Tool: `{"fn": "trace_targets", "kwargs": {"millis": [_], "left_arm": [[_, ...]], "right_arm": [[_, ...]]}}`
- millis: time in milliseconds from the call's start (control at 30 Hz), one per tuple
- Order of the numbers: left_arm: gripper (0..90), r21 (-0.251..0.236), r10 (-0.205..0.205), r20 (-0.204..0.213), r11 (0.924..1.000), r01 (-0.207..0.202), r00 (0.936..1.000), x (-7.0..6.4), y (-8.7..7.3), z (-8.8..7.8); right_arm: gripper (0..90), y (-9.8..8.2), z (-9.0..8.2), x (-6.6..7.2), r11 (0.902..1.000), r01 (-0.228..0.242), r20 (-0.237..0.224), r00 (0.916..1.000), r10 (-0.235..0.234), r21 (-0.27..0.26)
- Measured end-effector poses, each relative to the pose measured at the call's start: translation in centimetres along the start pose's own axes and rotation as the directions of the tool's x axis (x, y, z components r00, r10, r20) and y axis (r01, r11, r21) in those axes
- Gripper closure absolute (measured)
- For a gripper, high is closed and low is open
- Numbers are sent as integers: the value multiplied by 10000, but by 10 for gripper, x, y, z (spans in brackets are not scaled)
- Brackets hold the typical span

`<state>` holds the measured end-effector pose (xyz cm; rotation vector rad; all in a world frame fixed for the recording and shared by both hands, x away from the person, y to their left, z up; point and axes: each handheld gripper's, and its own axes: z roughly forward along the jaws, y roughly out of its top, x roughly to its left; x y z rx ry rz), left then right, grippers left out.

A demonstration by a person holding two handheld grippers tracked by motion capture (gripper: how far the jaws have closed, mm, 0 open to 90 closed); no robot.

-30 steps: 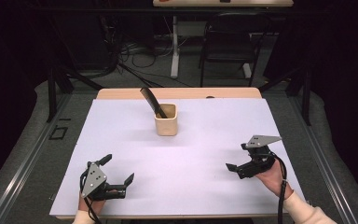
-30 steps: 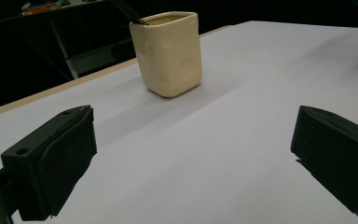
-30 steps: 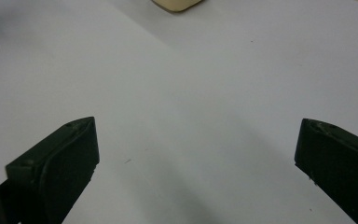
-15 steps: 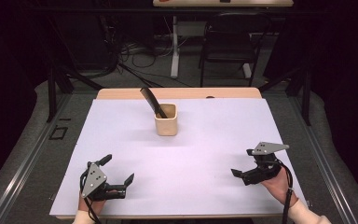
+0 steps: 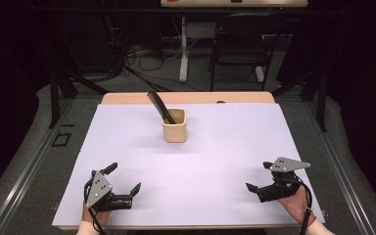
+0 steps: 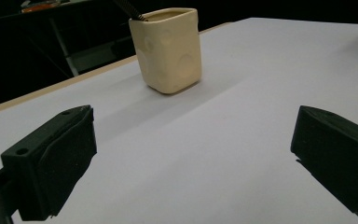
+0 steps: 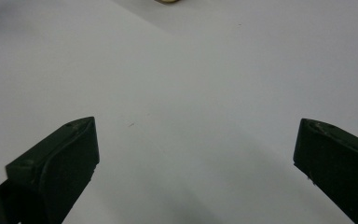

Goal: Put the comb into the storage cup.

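Two grippers, both sitting low at the near edge of the table (image 5: 127,122) with nothing in them. Left gripper (image 5: 126,179) has its jaws spread wide, right gripper (image 5: 259,176) same deal, gaping open over bare white surface.

Only thing to work with is the cup (image 5: 174,125), standing upright toward the far middle of the table, well apart from both grippers. A dark tool (image 5: 157,105) leans out of it, tilted back and to the left. From the left gripper view the cup (image 6: 168,49) is dead ahead between the jaws but still far off, and you can just see the tool's tip at the rim.

Looks to me like a rest pose, either just before starting or after finishing. If there's a next move, I'd guess one gripper has to travel forward to the cup and come in at the tool's angle without tipping the cup.
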<state>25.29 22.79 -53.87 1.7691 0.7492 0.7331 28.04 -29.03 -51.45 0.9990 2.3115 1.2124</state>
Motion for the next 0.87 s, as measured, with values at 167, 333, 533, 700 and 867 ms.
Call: {"fn": "trace_targets", "kwargs": {"millis": [167,333,533,700,867], "left_arm": [[0,54,-56,-20,10000,56,10000,0,-1,-1],[0,54,-51,-15,10000,51,10000,-1,-1,-1],[0,33,-31,3,10000,31,10000,0,-1,-1],[0,42,-1,25,10000,1,10000,0,-1,0],[0,66,5,32,10000,-5,10000,-1,0,0]], "right_arm": [[0,-7,-4,3,9999,64,162,9998,-62,-115],[0,-13,-9,6,9989,-35,316,9995,50,-465],[0,-20,-15,13,9983,143,554,9984,-111,-574],[0,-20,-20,13,9971,246,664,9976,-197,-724],[0,-21,-21,13,9971,241,521,9984,-204,-720]]}}
